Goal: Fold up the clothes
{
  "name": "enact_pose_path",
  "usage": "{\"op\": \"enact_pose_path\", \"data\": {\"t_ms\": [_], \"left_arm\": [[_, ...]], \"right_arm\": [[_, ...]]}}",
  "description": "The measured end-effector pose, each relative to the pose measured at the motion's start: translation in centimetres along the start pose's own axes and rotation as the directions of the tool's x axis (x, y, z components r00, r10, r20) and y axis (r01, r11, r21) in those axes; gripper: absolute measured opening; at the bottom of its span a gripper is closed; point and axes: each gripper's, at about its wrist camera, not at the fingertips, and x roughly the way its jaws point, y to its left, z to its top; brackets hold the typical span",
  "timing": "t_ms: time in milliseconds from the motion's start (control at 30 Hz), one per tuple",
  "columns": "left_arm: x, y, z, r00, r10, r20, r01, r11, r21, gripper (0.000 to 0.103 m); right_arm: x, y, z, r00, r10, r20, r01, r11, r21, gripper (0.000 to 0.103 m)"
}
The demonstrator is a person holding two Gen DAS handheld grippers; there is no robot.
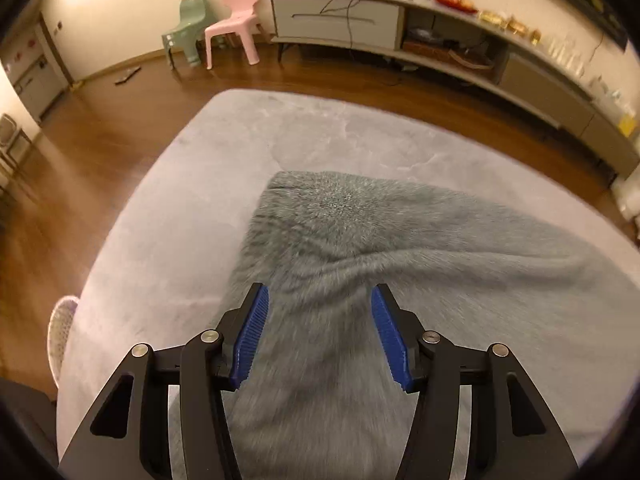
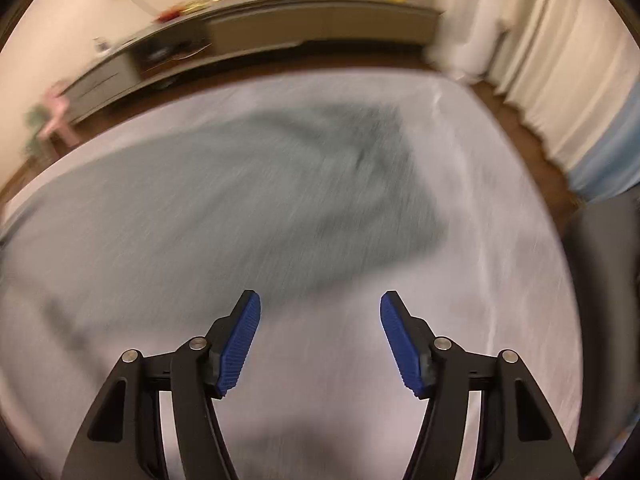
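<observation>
A fuzzy grey-green garment (image 1: 360, 264) lies spread on a pale grey surface (image 1: 168, 208). My left gripper (image 1: 319, 300) is open and empty, hovering over the garment's near part. In the right wrist view the garment (image 2: 256, 200) is blurred by motion and lies ahead and to the left. My right gripper (image 2: 320, 308) is open and empty, over the bare surface (image 2: 480, 240) just off the garment's near right edge.
Wooden floor (image 1: 100, 128) surrounds the surface. A pink chair (image 1: 236, 20) and a green chair (image 1: 188, 28) stand by the far wall. A long low cabinet (image 1: 440, 36) runs along the wall. Pale curtains (image 2: 560, 60) hang at the right. A white woven object (image 1: 60, 332) sits at the left edge.
</observation>
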Motion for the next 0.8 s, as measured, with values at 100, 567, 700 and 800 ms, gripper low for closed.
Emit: {"op": "enact_pose_path", "data": {"t_ms": [100,567,700,800], "left_arm": [[-5.3,1.5,-2.9,0.999,-0.042,0.028,0.041,0.999,0.026,0.061],[-8.3,6.5,-23.4,0.989,0.033,-0.146,-0.021,0.997,0.08,0.064],[-9.5,6.8,-26.3,0.984,0.097,-0.15,-0.074,0.986,0.15,0.066],[-10.7,7.0,-28.4,0.981,0.134,-0.143,-0.104,0.974,0.199,0.065]], "right_arm": [[-1.8,0.0,-5.8,0.998,0.027,-0.049,-0.031,0.997,-0.071,0.064],[-2.2,-1.5,-15.1,0.987,-0.111,-0.119,0.067,0.944,-0.323,0.066],[-3.0,-3.9,-15.9,0.978,-0.175,-0.117,0.134,0.945,-0.298,0.066],[-3.9,-6.1,-16.9,0.968,-0.212,-0.132,0.168,0.944,-0.283,0.066]]}}
